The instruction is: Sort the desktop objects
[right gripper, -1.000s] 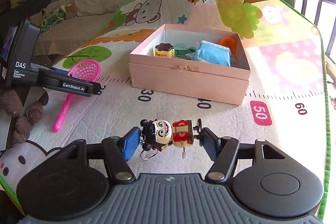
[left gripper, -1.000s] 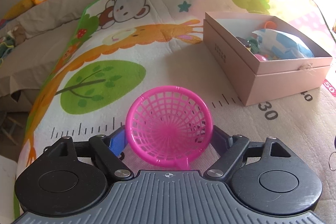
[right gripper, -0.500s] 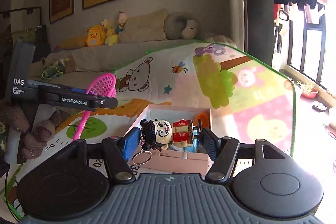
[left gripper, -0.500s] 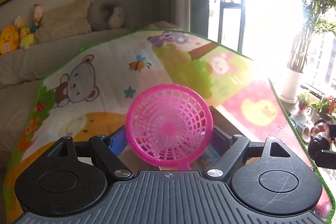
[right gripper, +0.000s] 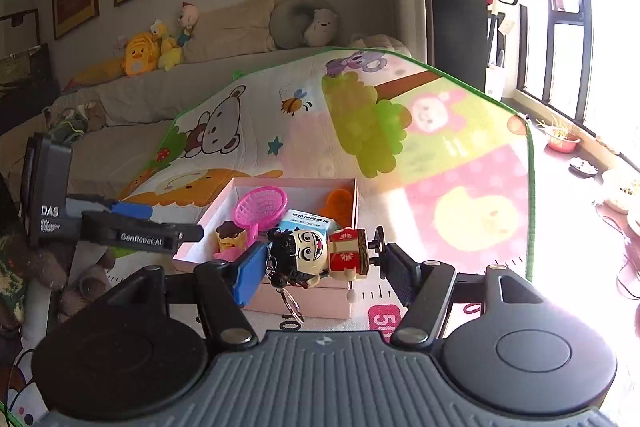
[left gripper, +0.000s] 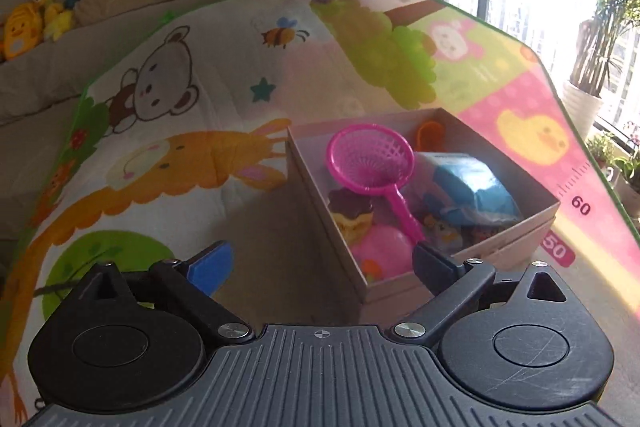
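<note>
The landmark here is the shallow pale-pink cardboard box (left gripper: 460, 255) standing open on the cartoon-printed play mat (left gripper: 192, 131); everything else is placed against it.

The step in hand is the drop-off of one toy and the delivery of the next. The pink plastic toy net with its round mesh basket and thin handle (left gripper: 374, 167) lies inside the box, its hoop toward the far corner and its handle running back toward the near wall, resting over a chocolate-topped toy cake (left gripper: 352, 211) and beside a blue-and-white packet (left gripper: 472, 187). An orange plastic piece (left gripper: 430, 133) sits in the box's far corner. The left gripper (left gripper: 320, 263) hangs over the box's near-left corner with its jaws opening, already spread wide; nothing is between them, though the net's handle end lies close to the dark right finger (left gripper: 432, 263), and I cannot tell whether they touch.

The right gripper (right gripper: 320, 263) is closed partway on a small wind-up figurine with a black-haired painted face and a red-and-cream body (right gripper: 320, 255), held sideways, head against the blue pad and winding key toward the dark pad. A metal ring (right gripper: 294, 307) dangles below it. It hovers on the near side of the box, above the front wall.

Next, by my reading, the left gripper should back away from the box to clear room, and the right should carry the figurine forward over the box's open interior, lower, and let go where free space shows near the centre.
</note>
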`<state>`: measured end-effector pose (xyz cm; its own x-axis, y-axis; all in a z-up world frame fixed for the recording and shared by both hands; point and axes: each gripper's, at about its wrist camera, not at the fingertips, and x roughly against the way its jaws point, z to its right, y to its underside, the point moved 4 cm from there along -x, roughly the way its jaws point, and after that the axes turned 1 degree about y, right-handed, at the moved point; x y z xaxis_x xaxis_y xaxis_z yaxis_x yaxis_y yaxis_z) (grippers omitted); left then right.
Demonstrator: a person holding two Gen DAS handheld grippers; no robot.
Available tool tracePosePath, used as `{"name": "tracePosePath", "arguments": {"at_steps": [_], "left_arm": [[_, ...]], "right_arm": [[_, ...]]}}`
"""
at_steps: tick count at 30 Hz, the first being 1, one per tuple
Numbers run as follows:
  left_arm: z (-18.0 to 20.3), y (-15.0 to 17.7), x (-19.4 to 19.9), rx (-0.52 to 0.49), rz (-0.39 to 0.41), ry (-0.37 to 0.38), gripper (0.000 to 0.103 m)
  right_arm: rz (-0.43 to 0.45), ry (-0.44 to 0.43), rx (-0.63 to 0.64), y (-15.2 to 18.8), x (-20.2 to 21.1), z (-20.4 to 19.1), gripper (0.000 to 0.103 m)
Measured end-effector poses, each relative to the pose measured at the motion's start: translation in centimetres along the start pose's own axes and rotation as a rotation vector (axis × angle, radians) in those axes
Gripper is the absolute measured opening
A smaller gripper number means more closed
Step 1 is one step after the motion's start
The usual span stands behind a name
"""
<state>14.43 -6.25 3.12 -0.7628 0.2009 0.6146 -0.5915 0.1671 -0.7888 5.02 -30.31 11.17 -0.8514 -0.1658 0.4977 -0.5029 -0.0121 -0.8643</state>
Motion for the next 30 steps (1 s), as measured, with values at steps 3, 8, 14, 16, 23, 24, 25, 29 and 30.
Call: {"name": "tracePosePath", "arguments": {"at_steps": [3, 8, 14, 16, 23, 24, 25, 29, 30], "left_arm": [[-0.7, 3.0, 0.8, 0.008, -0.034, -0.040, 0.100], [-1.7, 5.3, 2.3, 0.074, -0.065, -0.017, 0.101], [-2.9, 6.0, 3.3, 0.116, -0.053, -0.022, 0.103], [-3.1, 6.1, 3.0, 0.134, -0.064, -0.027, 0.103], [-3.4, 6.4, 2.7, 0.171, -0.068, -0.043, 0.103], [-3.4, 6.4, 2.6, 0.176, -0.066, -0.047, 0.103], [-3.3, 6.3, 2.5, 0.181, -0.064, -0.050, 0.103], [-2.8, 6.2, 2.2, 0.179, -0.041, -0.061, 0.103], [-2.7, 6.3, 2.2, 0.173, -0.042, -0.065, 0.103]], "right_arm": [[-0.036, -0.046, -0.022, -0.9, -1.8, -1.0, 0.064], [-0.061, -0.101, -0.021, -3.6, -5.3, -3.6, 0.064], [0.001, 0.015, -0.012, -8.3, -10.1, -3.4, 0.064], [0.014, 0.028, -0.042, -9.4, -12.4, -2.7, 0.064], [-0.010, -0.039, -0.201, -8.3, -13.5, -0.8, 0.083], [-0.009, -0.034, -0.206, -7.8, -13.0, -0.6, 0.085], [-0.011, -0.023, -0.212, -7.1, -12.3, -0.5, 0.085], [-0.046, -0.025, -0.235, -3.3, -9.9, -0.6, 0.096], [-0.059, -0.026, -0.231, -1.9, -9.4, -1.0, 0.099]]}}
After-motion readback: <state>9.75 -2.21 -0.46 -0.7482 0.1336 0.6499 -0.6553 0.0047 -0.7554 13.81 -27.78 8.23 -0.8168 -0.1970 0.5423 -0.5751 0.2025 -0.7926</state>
